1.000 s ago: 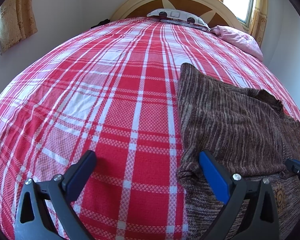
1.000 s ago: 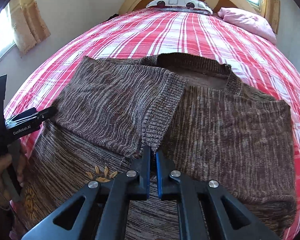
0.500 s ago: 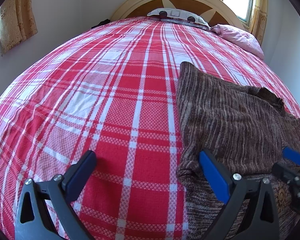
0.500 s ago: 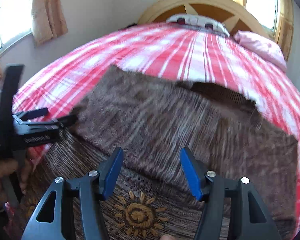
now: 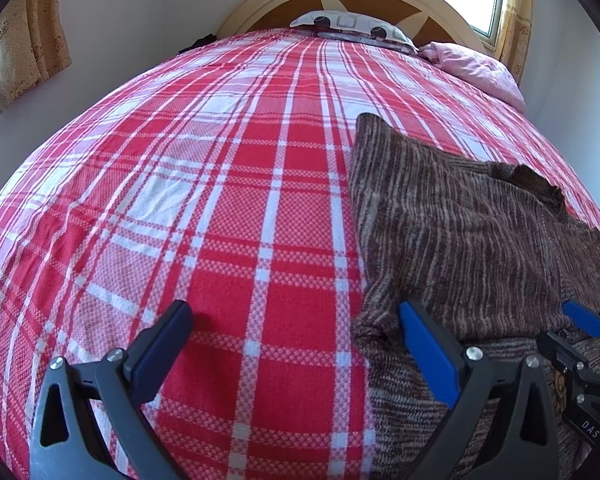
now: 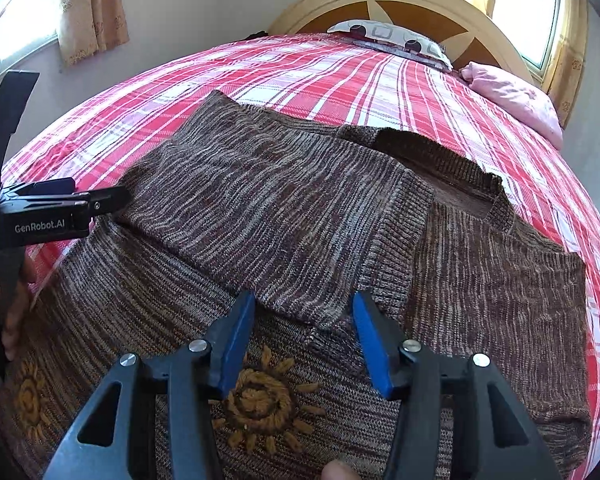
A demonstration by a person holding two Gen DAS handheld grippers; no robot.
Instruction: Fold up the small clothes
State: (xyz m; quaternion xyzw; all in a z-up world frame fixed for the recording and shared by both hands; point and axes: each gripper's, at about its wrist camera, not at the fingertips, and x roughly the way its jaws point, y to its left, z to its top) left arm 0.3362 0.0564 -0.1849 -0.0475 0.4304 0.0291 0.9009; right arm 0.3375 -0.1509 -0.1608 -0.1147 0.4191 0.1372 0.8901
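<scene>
The sweater (image 6: 300,216) lay flat on the bed (image 6: 340,76), toward its foot edge and nearer its right side, neck hole toward the headboard and hem toward the person. One sleeve (image 6: 268,208) was already folded across the chest, its ribbed cuff ending just ahead of the right gripper (image 6: 304,344).

That gripper's jaws had just been opening and stood apart, nothing pinched between them; the cuff end and the sun motif showed in the gap below. The left gripper (image 5: 296,348) was also wide apart, one finger over bare bedspread and the other over the sweater's left edge, holding nothing.

The folded sleeve ran slantwise from the left shoulder down toward the middle. The other side (image 6: 500,280) of the sweater lay unfolded to the right of the right gripper, so that gripper was clearly the nearer one for it. A reach rightward and slightly toward the headboard looked like what the next fold would need.
</scene>
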